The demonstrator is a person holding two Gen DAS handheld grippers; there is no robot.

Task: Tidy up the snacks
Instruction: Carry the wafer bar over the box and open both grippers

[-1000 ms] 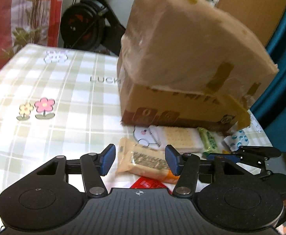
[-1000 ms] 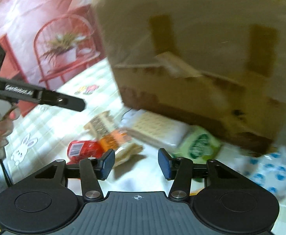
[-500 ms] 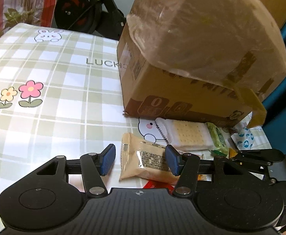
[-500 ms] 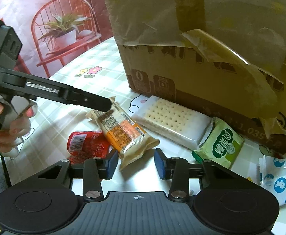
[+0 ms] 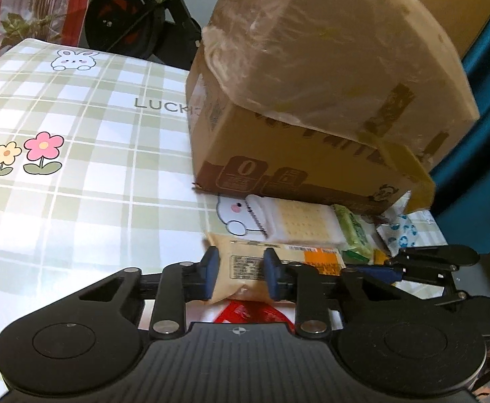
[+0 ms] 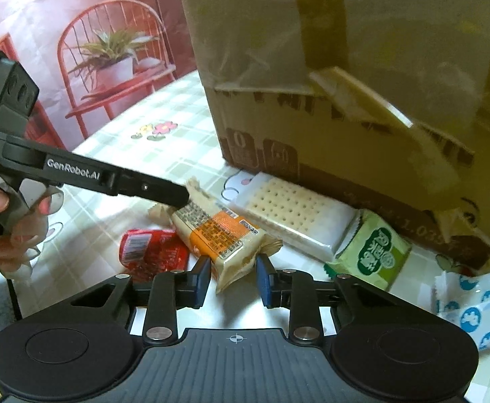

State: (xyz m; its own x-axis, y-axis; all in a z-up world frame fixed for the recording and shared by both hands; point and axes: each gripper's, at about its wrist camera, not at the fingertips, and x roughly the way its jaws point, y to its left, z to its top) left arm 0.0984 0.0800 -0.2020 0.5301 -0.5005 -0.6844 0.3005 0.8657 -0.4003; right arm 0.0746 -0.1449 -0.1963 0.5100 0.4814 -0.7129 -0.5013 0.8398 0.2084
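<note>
A tan and orange snack pack [image 5: 298,262] lies in front of the cardboard box [image 5: 312,100]. The jaws of my left gripper [image 5: 240,265] are closing, and the blue pads press on the pack's tan end. In the right wrist view that same pack [image 6: 218,231] runs toward me. My right gripper [image 6: 233,267] has its jaws closing on the near end, with the pads against it. The left gripper [image 6: 178,198] meets the pack's far end there. The right gripper [image 5: 389,270] shows at the pack's orange end in the left wrist view.
A white cracker pack [image 6: 295,211], a green pack [image 6: 376,252] and a blue-dotted white pack [image 6: 480,305] lie along the box's [image 6: 345,100] foot. A red pack [image 6: 151,252] lies beside the held one. The checked tablecloth [image 5: 77,168] stretches left. A hand [image 6: 6,221] holds the left gripper.
Both pairs of jaws have narrowed from wide apart onto the tan and orange pack, one at each end. The hands have barely shifted.
</note>
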